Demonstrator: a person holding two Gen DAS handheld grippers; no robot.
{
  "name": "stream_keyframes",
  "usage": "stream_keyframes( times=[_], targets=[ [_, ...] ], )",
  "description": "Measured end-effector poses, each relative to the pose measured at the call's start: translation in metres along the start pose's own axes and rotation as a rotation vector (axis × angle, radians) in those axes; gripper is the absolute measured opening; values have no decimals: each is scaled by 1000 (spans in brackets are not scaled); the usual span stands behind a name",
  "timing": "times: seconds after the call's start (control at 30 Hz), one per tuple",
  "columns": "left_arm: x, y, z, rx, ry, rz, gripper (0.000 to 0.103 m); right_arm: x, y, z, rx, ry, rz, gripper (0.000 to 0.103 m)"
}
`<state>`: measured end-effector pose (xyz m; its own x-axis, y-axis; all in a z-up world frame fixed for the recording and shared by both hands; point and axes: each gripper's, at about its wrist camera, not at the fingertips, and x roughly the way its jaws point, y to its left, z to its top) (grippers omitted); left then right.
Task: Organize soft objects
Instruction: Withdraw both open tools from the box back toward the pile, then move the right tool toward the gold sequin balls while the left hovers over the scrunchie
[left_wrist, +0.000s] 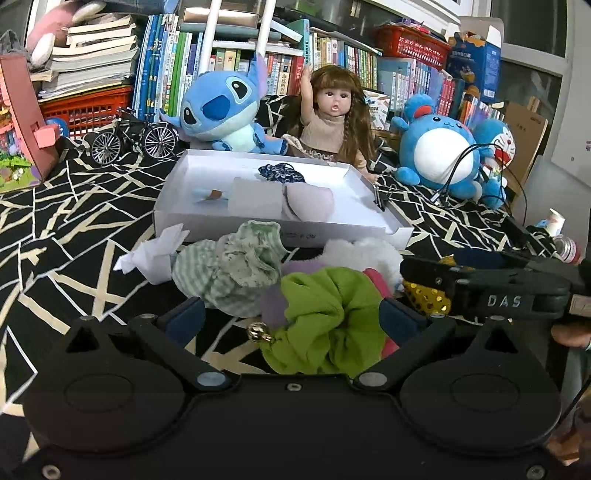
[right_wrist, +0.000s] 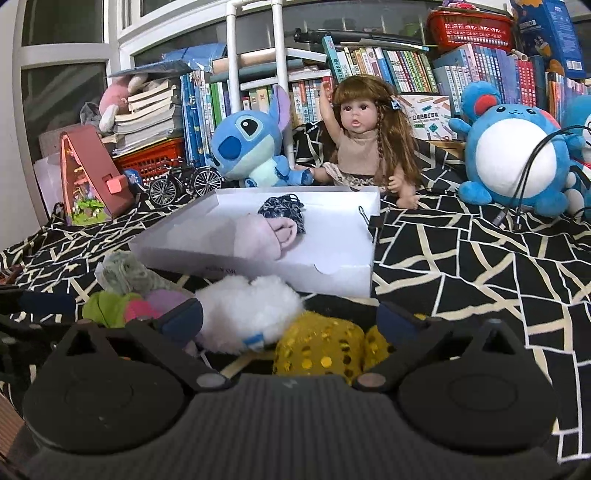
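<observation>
Two hand-held grippers hover over a heap of soft hair accessories on a black, cream-lined cloth. The left gripper (left_wrist: 291, 314) has its fingers spread wide, and a lime-green scrunchie (left_wrist: 328, 325) lies between them without being pinched. Just ahead of those fingers sit a pale green patterned scrunchie (left_wrist: 236, 273) and a crumpled white paper (left_wrist: 155, 254). The right gripper (right_wrist: 291, 321) also has its fingers wide apart, with a gold sequined scrunchie (right_wrist: 317, 354) between them and a fluffy white scrunchie (right_wrist: 247, 314) against the left finger. Beyond both lies a white box (right_wrist: 343, 273) holding a pink scrunchie (right_wrist: 258, 236) and a dark patterned one (right_wrist: 282, 206).
</observation>
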<state>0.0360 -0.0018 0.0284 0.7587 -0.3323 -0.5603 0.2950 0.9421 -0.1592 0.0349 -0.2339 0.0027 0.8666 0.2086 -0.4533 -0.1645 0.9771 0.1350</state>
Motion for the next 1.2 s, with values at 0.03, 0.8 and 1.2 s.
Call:
stream_keyframes(
  times=[0.03,0.8,1.2],
  targets=[
    [0,-1,-1,-5,-1,-4,101,-1,0,-2,-2,0,-2,103],
    [14,-24,-11,43,4,-18,101,-1,-8,-18,-50,-35,-117,103],
    [16,-28,-15,45,-7,8,101,-2,-9,-20,-54,-40,-137,103]
  ],
)
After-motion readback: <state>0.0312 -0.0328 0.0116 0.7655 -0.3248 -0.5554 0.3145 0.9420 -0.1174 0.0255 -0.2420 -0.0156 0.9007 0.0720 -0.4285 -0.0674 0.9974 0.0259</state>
